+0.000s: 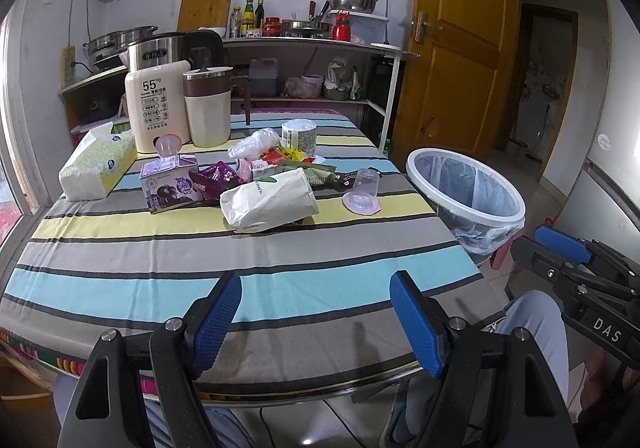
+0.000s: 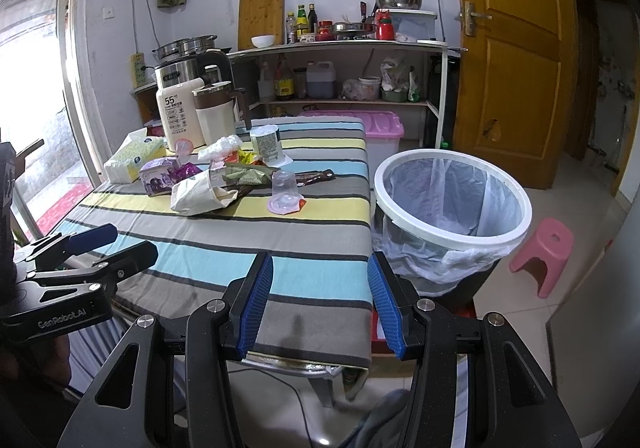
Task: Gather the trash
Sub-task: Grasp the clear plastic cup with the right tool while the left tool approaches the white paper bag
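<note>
Trash lies in a heap mid-table: a white paper bag [image 1: 269, 202] [image 2: 200, 192], a purple carton [image 1: 170, 184] [image 2: 158, 177], wrappers [image 1: 218, 178], a clear plastic cup [image 1: 365, 190] [image 2: 285, 192] upside down, and a yogurt tub [image 1: 299, 135] [image 2: 266, 143]. A white-rimmed trash bin [image 1: 466, 200] [image 2: 452, 204] with a clear liner stands right of the table. My left gripper [image 1: 316, 322] is open and empty above the table's near edge. My right gripper [image 2: 320, 302] is open and empty at the near right corner, left of the bin.
A tissue box [image 1: 98, 164], a cream kettle [image 1: 156, 108] and a jug [image 1: 208, 108] stand at the table's far left. Shelves with kitchenware lie behind. A pink stool [image 2: 542, 252] and a wooden door [image 2: 512, 48] are at the right.
</note>
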Available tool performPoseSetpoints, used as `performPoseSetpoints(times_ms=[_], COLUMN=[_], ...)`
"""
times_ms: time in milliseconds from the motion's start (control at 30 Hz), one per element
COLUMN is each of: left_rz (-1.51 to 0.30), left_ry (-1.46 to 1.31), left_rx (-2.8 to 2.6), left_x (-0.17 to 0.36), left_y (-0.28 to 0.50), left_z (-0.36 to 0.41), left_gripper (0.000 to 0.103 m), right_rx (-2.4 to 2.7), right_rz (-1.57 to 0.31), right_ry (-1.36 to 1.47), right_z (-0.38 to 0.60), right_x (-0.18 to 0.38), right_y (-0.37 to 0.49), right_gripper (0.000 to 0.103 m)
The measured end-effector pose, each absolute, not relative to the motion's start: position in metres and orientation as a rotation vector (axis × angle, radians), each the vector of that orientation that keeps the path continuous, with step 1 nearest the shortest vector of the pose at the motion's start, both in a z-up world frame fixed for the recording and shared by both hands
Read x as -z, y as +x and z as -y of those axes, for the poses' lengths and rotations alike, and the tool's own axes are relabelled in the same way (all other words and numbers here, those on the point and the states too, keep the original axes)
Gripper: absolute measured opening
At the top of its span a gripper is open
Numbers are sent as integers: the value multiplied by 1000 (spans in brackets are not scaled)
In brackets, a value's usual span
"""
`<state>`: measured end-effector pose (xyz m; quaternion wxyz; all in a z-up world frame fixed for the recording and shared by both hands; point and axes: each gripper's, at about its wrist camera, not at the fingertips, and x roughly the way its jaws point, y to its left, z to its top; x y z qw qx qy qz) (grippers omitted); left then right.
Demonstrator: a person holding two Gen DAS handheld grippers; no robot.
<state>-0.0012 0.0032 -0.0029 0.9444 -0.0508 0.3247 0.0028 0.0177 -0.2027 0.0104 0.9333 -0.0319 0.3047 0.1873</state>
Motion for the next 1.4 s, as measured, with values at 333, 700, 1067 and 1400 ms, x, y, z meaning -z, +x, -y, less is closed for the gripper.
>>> performPoseSetpoints(times_ms=[333, 700, 1067, 1400], left_rz=[-686, -699, -708, -716], left_ry=[-113, -113, -237, -279], left_rx=[-38, -28, 13, 4], left_x=[16, 18, 17, 21], left_y=[23, 70, 103, 116], left_z=[-26, -53, -69, -67], left_gripper=[76, 76, 84, 90], right_rx=[-449, -542, -559, -562], right_rz=[-641, -716, -786, -841], right_ry=[-87, -98, -50, -29], right_z=[181, 148, 119, 110], right_x=[-4, 10, 20, 32], right_y=[42, 98, 158, 185], right_gripper=[55, 56, 56, 53])
